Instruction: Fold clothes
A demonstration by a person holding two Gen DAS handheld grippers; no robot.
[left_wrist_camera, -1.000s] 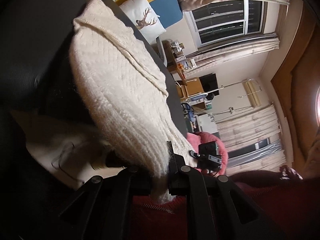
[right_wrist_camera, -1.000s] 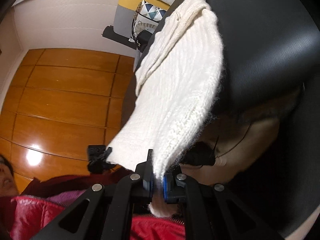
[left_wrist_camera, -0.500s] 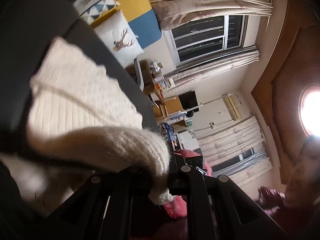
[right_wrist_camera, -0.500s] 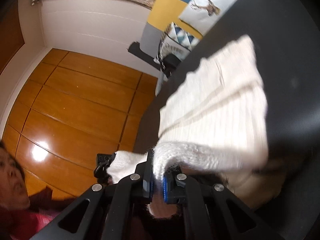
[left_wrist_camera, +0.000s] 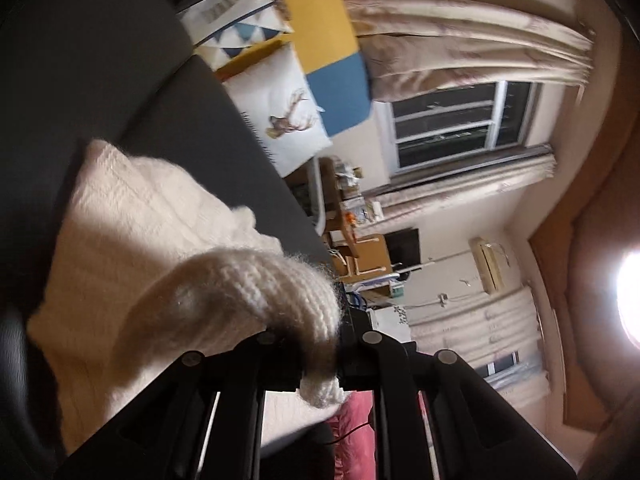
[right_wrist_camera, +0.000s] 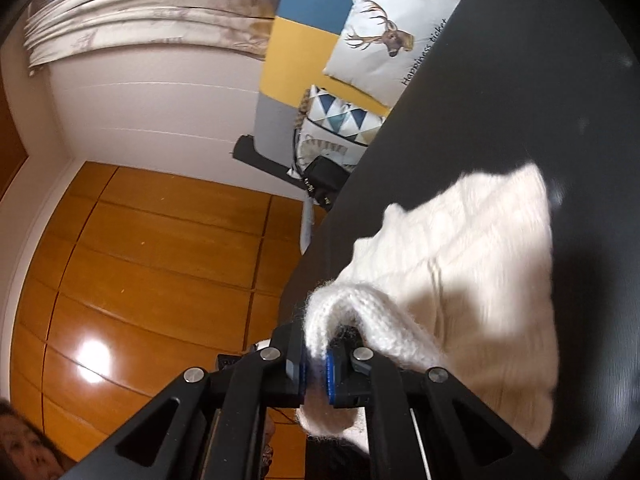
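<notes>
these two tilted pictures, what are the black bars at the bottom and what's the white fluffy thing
No robot here: a person holds a pair of tongs in each hand, each with a wide-angle camera looking along it. That explains the tilted, bent views. The black bars are the tongs. One view shows the left tongs, the other the right tongs. Both are shut on the edge of a cream knitted sweater, which lies on a dark surface. Behind are a deer cushion and a window.

Sweater [left_wrist_camera: 132, 248] hem carried forward over itself by both grippers; far part now flat beyond fingers.
</notes>
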